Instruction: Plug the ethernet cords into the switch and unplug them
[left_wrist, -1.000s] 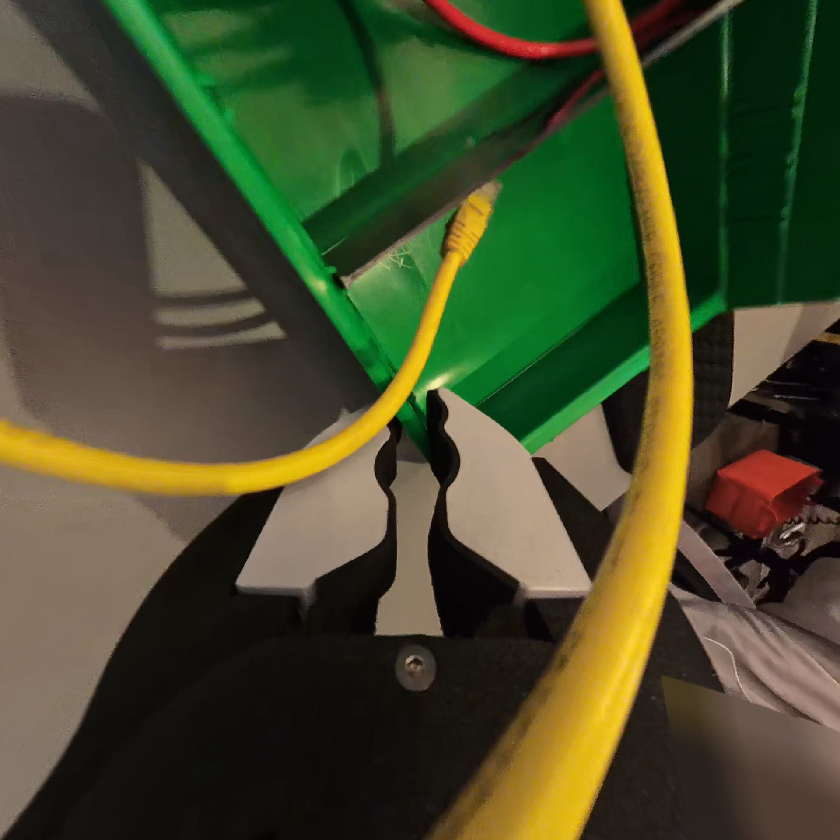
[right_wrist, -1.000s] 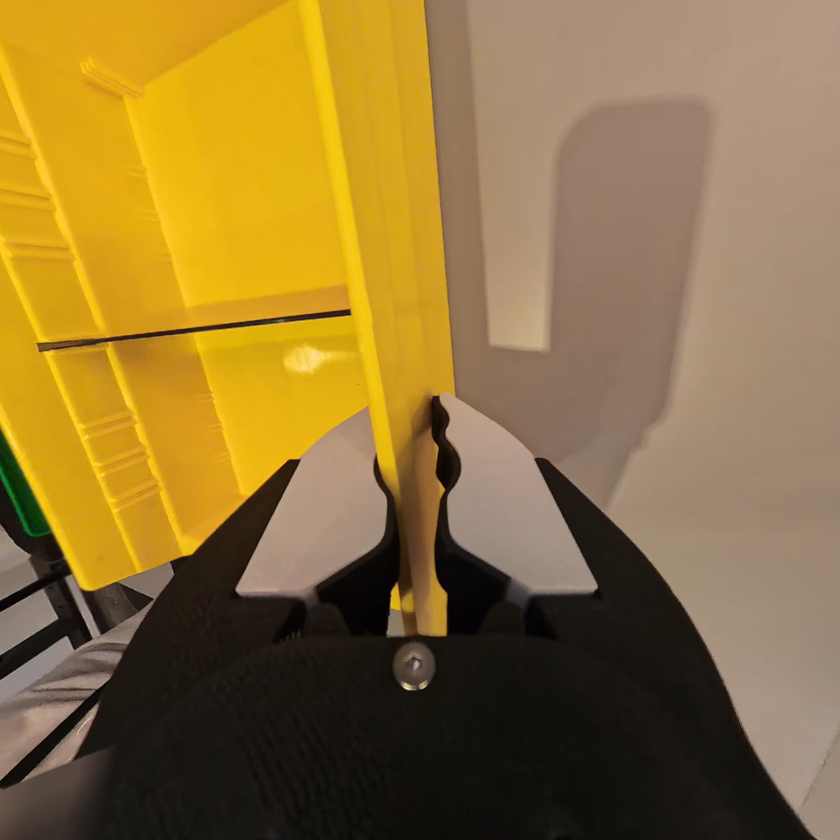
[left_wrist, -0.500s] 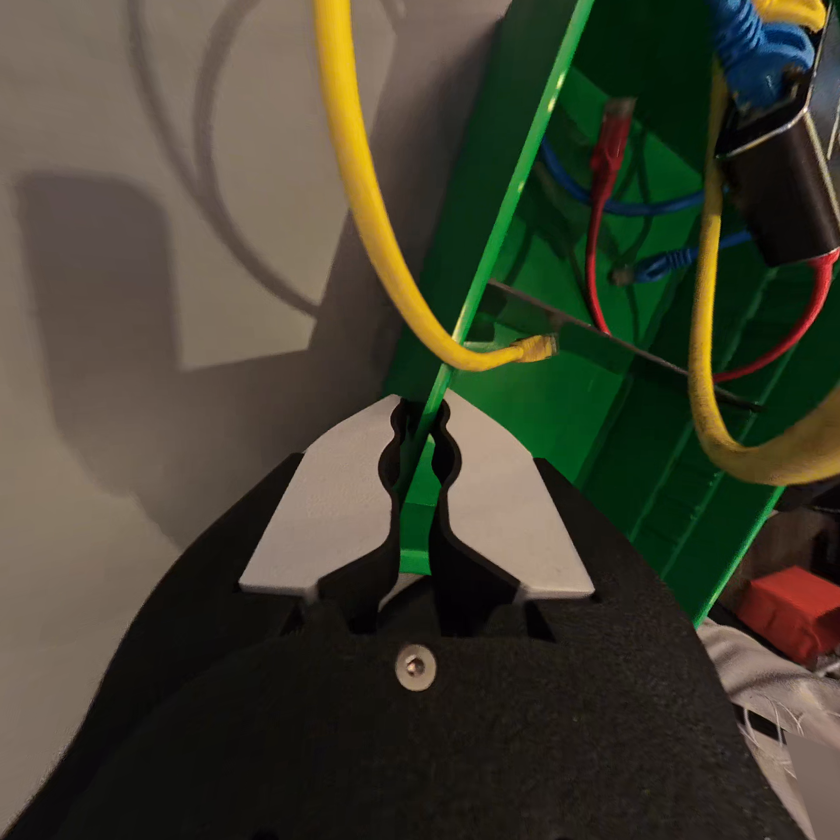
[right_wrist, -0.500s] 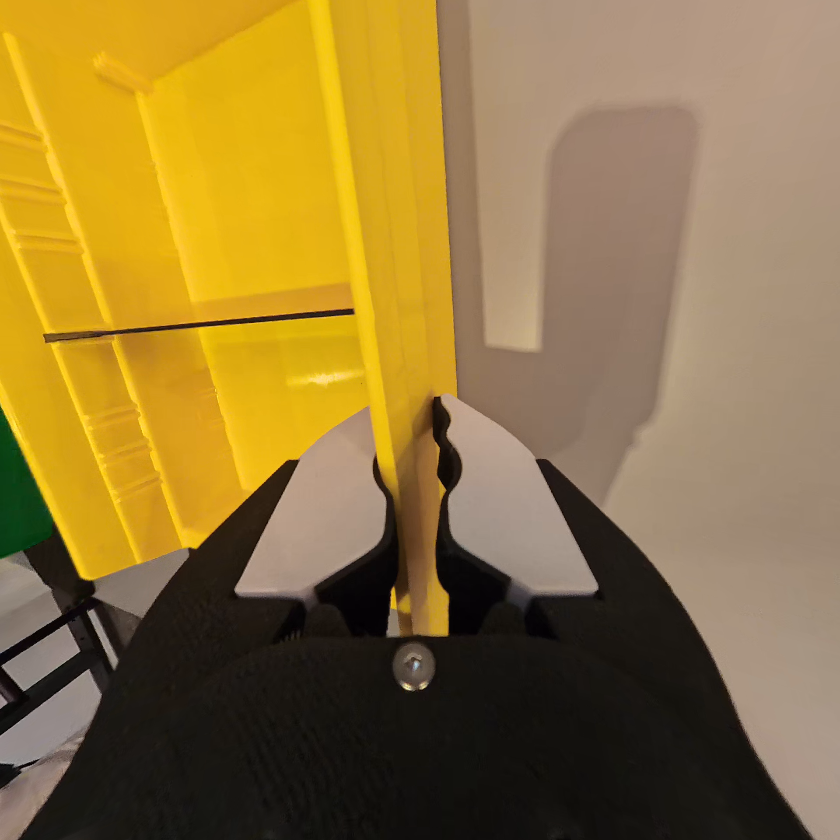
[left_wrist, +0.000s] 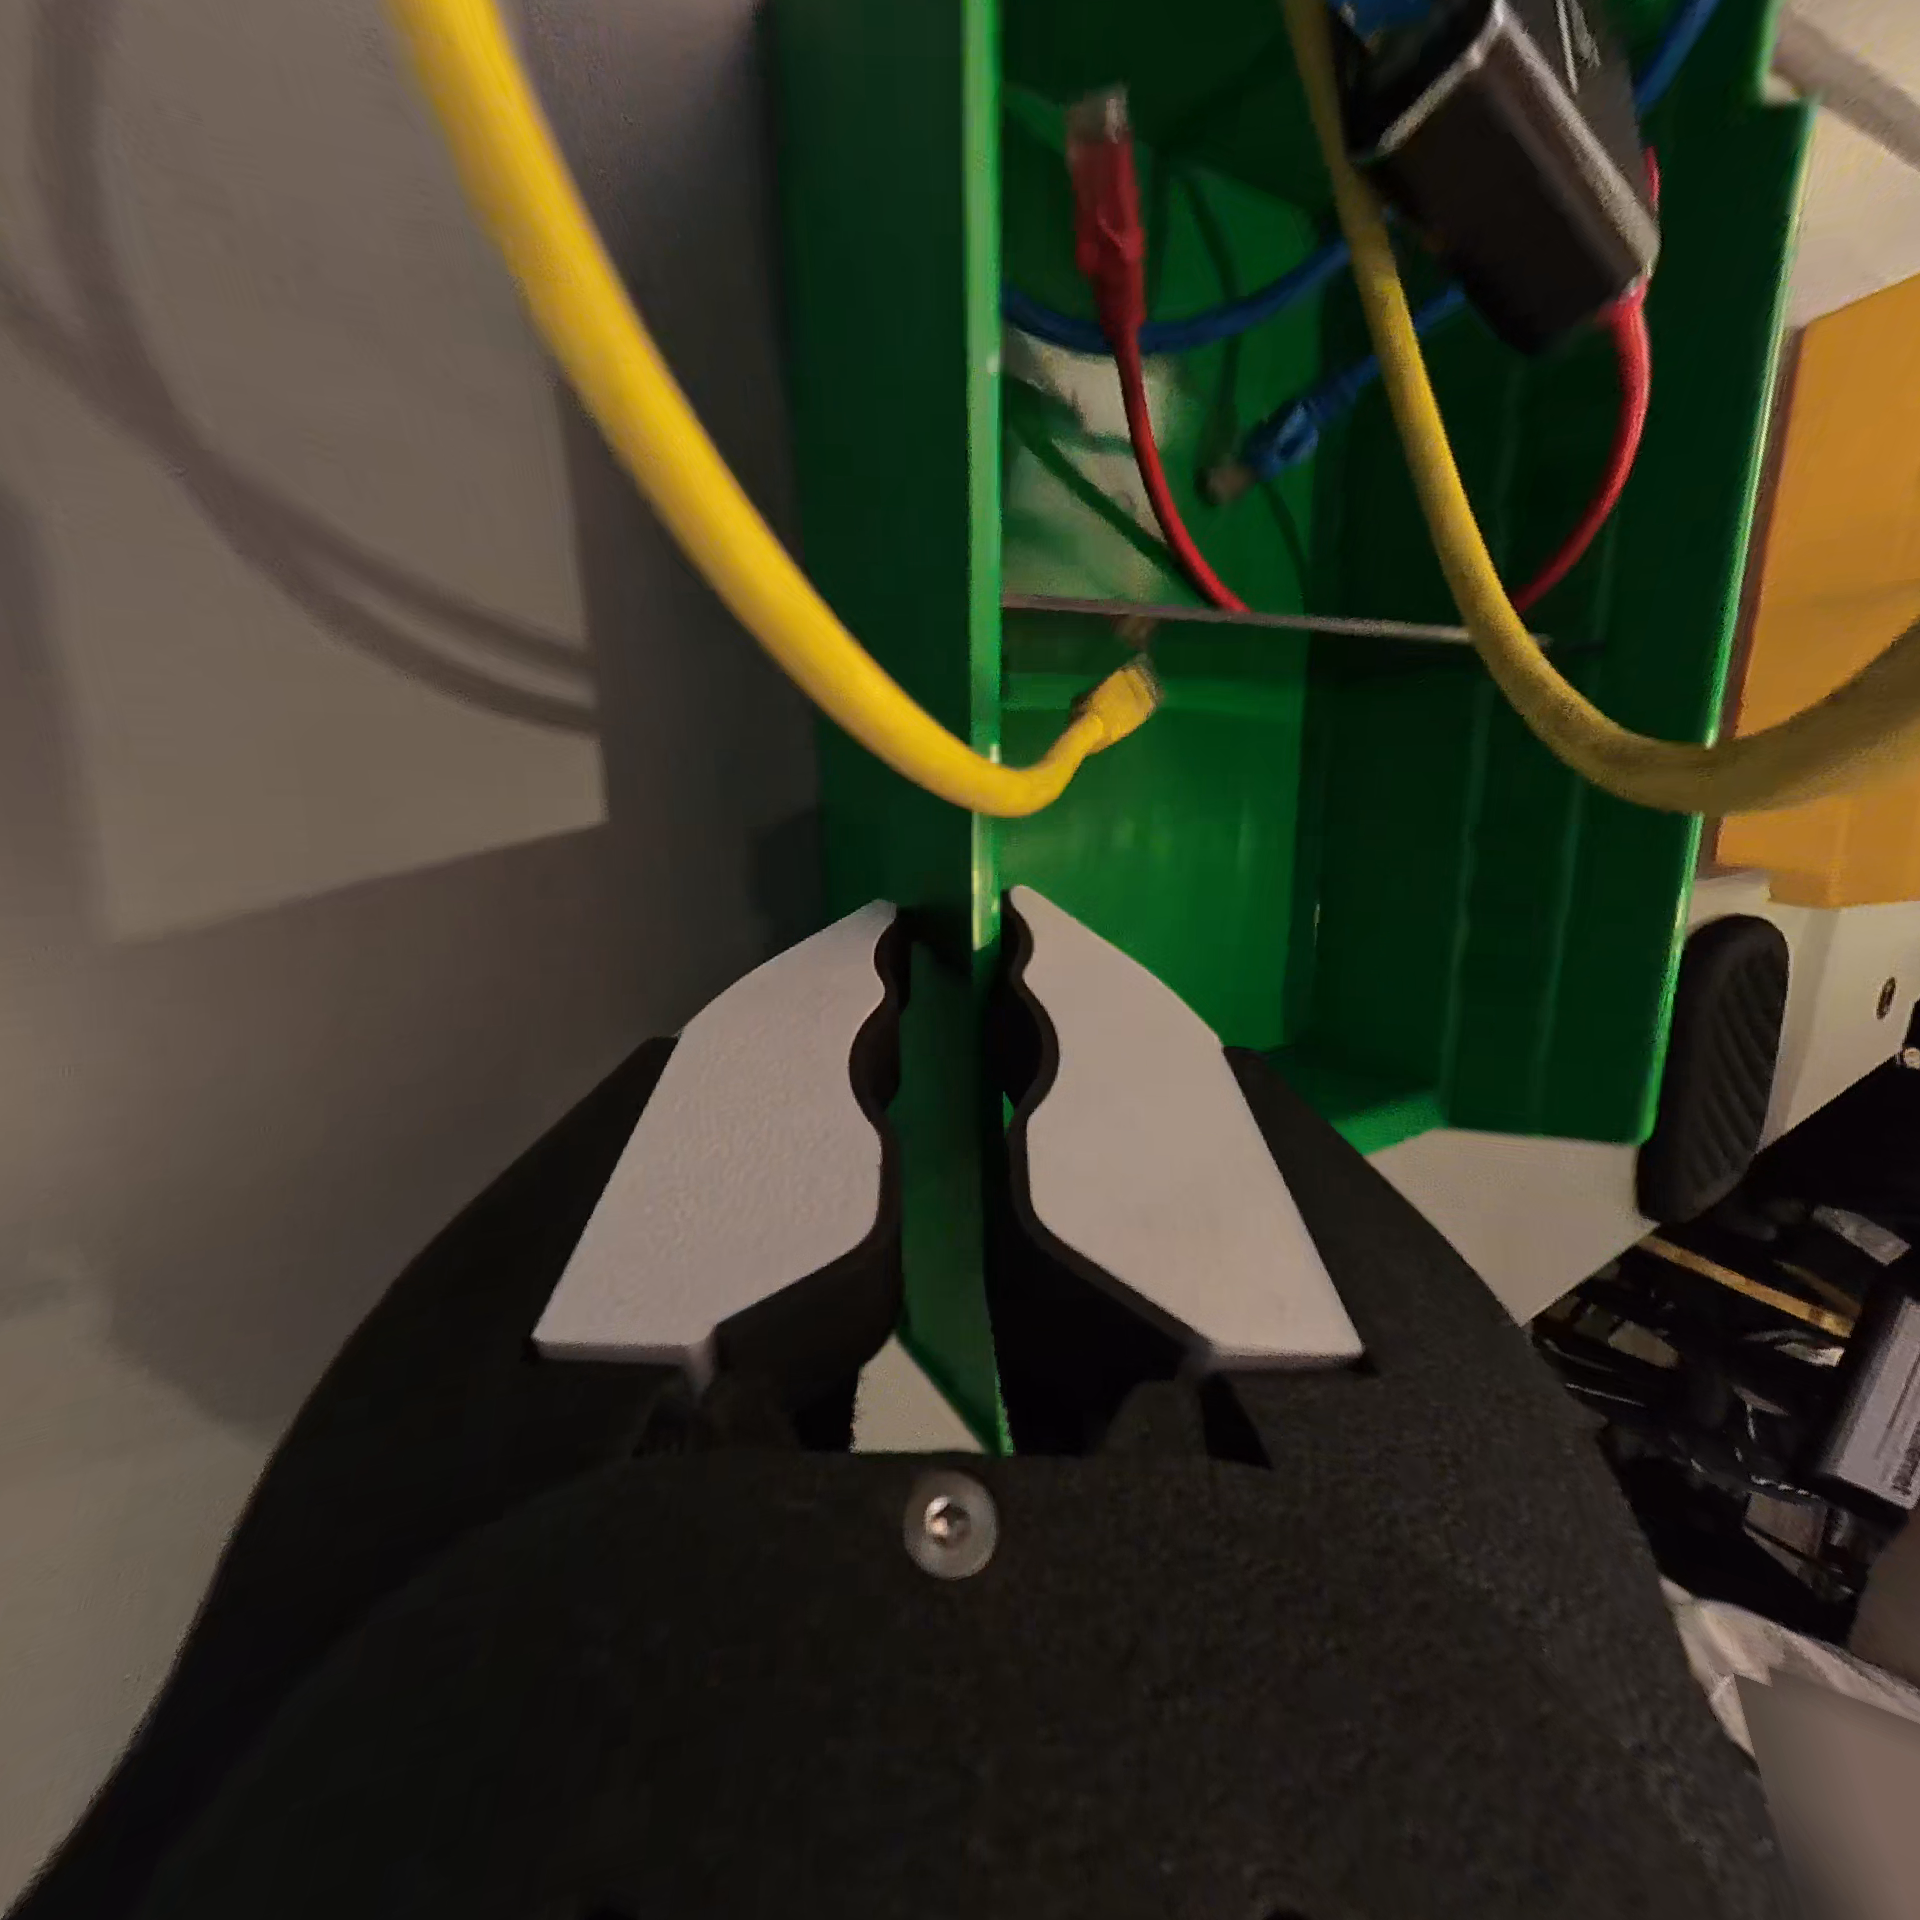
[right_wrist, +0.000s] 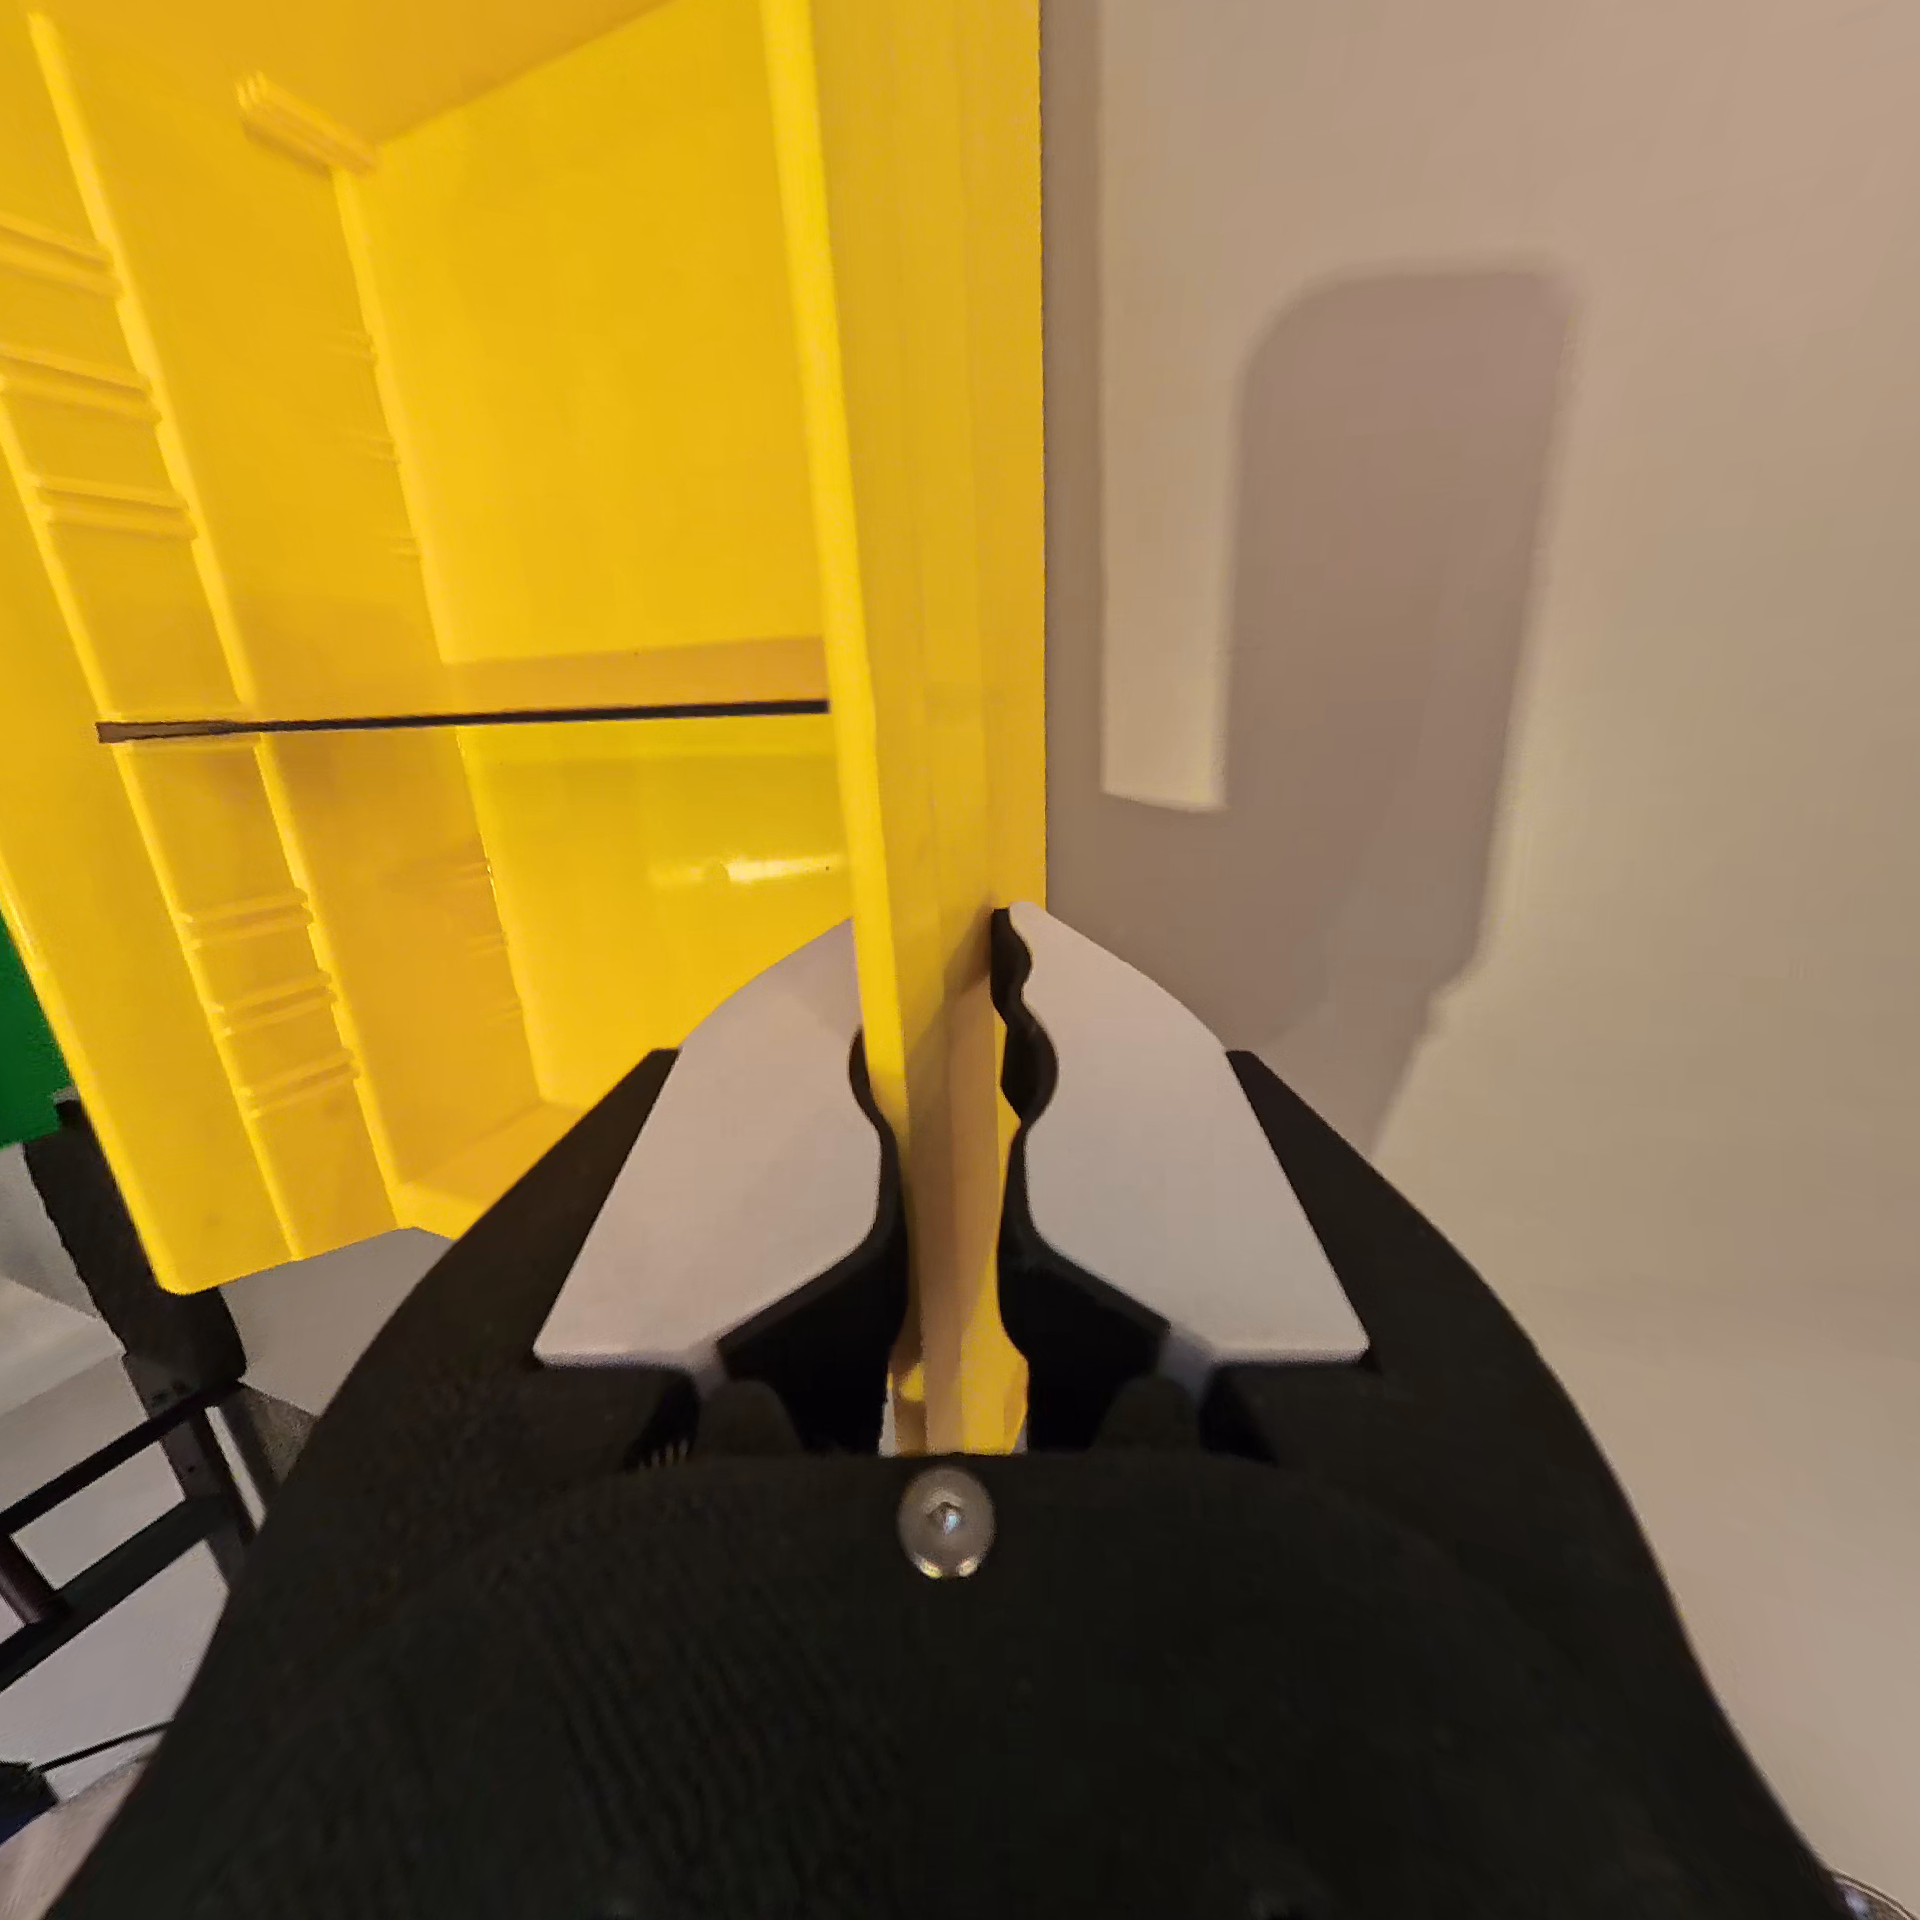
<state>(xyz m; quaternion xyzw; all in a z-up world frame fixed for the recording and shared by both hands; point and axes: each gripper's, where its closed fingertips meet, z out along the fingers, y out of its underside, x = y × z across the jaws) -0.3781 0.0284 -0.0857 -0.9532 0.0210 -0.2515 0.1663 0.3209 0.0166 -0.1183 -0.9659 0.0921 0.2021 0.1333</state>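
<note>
Pale wall behind; left jaws pinch green bin holding cords, right jaws pinch yellow bin.

Left wrist view looks close along a green bin wall; right wrist view likewise along a yellow bin. The green bin shows at nine o'clock in the right view, the yellow bin at three o'clock in the left.

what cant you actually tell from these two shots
- Left wrist view: the switch is cut off by the top edge and blurred, so its ports cannot be seen.
- Left wrist view: where the yellow cord leads is lost past the top edge.
- Right wrist view: the yellow bin runs off the frame; the right gripper hides its near corner.
</note>
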